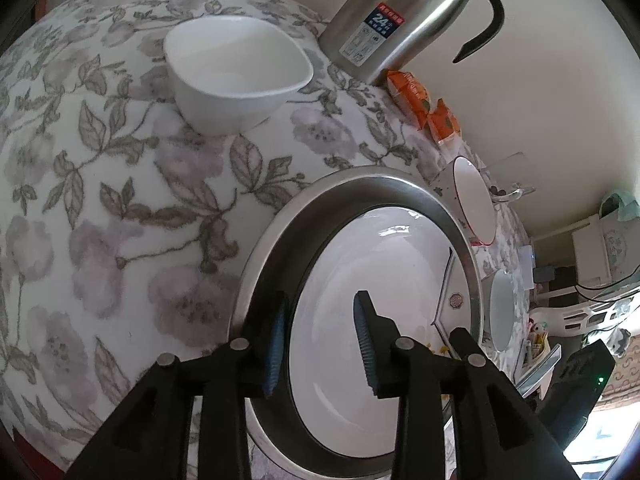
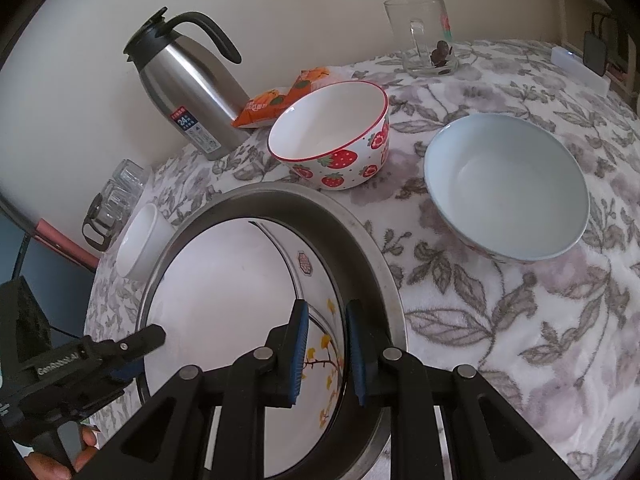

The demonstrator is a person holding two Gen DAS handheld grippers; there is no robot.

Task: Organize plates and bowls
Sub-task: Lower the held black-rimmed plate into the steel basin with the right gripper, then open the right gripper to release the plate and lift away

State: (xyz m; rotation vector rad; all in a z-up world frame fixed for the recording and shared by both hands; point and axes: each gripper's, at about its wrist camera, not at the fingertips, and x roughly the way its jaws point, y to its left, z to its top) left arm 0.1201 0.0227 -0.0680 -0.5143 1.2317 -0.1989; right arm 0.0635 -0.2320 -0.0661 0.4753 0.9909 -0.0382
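Observation:
A white plate (image 1: 380,264) (image 2: 224,300) with yellow flowers painted near one edge lies inside a steel basin (image 1: 288,240) (image 2: 360,248) on a flowered tablecloth. My left gripper (image 1: 320,344) (image 2: 150,344) is open; the plate's near-left rim runs between its blue pads (image 1: 276,344), which do not touch it. My right gripper (image 2: 328,356) is shut on the plate's flowered rim, one pad (image 2: 301,352) over the plate and the other against the basin's inner wall. A small white bowl (image 1: 236,76) (image 2: 140,240), a strawberry bowl (image 2: 340,148) (image 1: 472,200) and a pale blue bowl (image 2: 508,188) (image 1: 502,304) stand around the basin.
A steel thermos jug (image 1: 400,20) (image 2: 192,92) and orange snack packets (image 1: 424,104) (image 2: 280,100) sit along the wall. A glass mug (image 2: 424,36) stands at the back, glass cups (image 2: 120,188) at the table's left edge. A hand (image 2: 80,456) holds the left gripper.

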